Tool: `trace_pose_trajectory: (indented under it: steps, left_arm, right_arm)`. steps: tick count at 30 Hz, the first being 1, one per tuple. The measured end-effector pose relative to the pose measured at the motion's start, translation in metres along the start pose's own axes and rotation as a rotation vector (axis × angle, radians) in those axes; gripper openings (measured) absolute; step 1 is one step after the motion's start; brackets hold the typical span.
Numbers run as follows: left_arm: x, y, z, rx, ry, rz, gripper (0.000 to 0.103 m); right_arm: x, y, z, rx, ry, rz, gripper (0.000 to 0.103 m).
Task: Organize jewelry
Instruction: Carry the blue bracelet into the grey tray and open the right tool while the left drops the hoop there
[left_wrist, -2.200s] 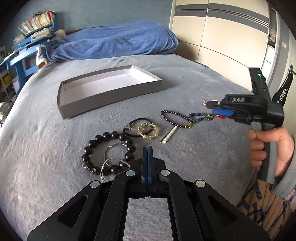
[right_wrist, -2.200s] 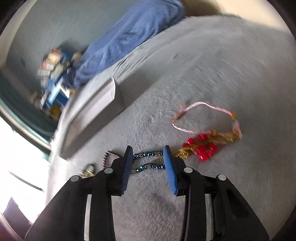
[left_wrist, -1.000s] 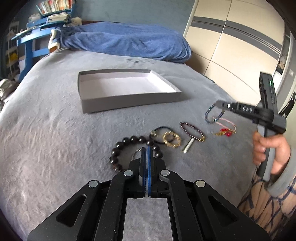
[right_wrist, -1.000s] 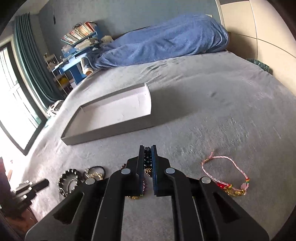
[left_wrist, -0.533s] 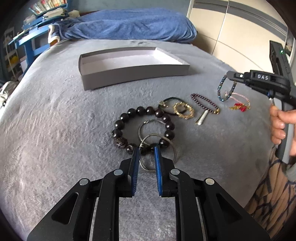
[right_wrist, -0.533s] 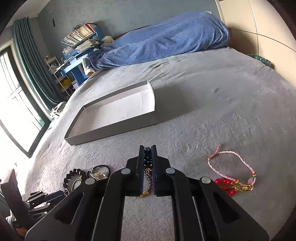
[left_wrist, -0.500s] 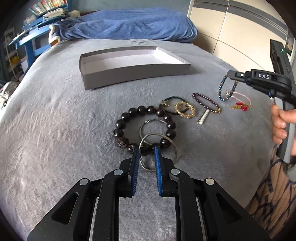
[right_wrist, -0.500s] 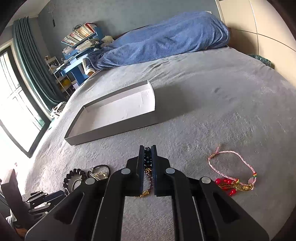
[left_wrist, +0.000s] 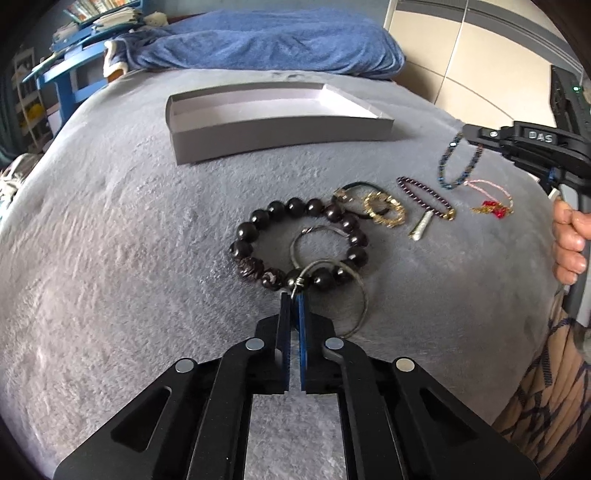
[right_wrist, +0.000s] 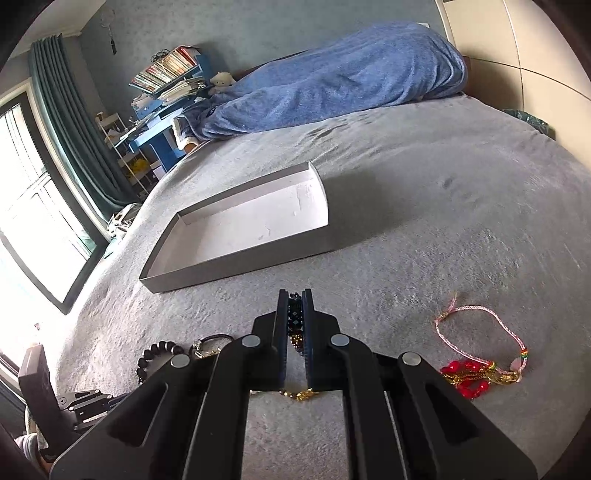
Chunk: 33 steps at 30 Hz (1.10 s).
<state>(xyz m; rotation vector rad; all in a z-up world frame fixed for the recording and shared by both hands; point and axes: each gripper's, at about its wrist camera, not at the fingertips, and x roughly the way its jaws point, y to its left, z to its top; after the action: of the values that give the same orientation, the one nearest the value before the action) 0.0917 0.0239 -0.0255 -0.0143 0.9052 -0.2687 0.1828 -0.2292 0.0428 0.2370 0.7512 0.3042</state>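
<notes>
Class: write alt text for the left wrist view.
The left gripper, jaws nearly shut, pinches a thin wire bangle lying across a dark bead bracelet on a grey bedspread. Behind lie more bracelets and an empty grey tray.

A home bedroom — a wide bed under a grey plush blanket (right_wrist: 461, 192), a rumpled blue fleece duvet (right_wrist: 332, 88), dark teal curtains (right_wrist: 74, 140) and a book-stacked blue shelf (right_wrist: 166, 110).
</notes>
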Motion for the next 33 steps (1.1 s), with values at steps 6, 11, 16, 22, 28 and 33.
trace_pose_trajectory:
  steps: [6, 11, 16, 22, 28, 33]
  left_arm:
    - [-0.019, -0.007, 0.014, 0.014, -0.053, -0.015, 0.003]
    - [-0.034, -0.009, 0.036, 0.033, -0.113, -0.021, 0.003]
    - [-0.034, -0.004, 0.064, 0.036, -0.16, -0.008, 0.003]
    - [-0.021, 0.014, 0.106, 0.021, -0.201, 0.015, 0.003]
    - [0.006, 0.029, 0.149, 0.019, -0.217, 0.047, 0.003]
    - [0.037, 0.045, 0.174, -0.009, -0.187, 0.07, 0.003]
  right_arm:
    - [0.002, 0.007, 0.008, -0.009, -0.007, 0.018, 0.007]
    - [0.008, 0.014, 0.016, -0.018, -0.011, 0.033, 0.007]
    - [0.018, 0.024, 0.026, -0.032, -0.009, 0.049, 0.007]
    - [0.039, 0.039, 0.046, -0.054, -0.002, 0.077, 0.007]
    - [0.077, 0.052, 0.069, -0.065, 0.03, 0.105, 0.007]
    - [0.118, 0.051, 0.083, -0.017, 0.088, 0.163, 0.007]
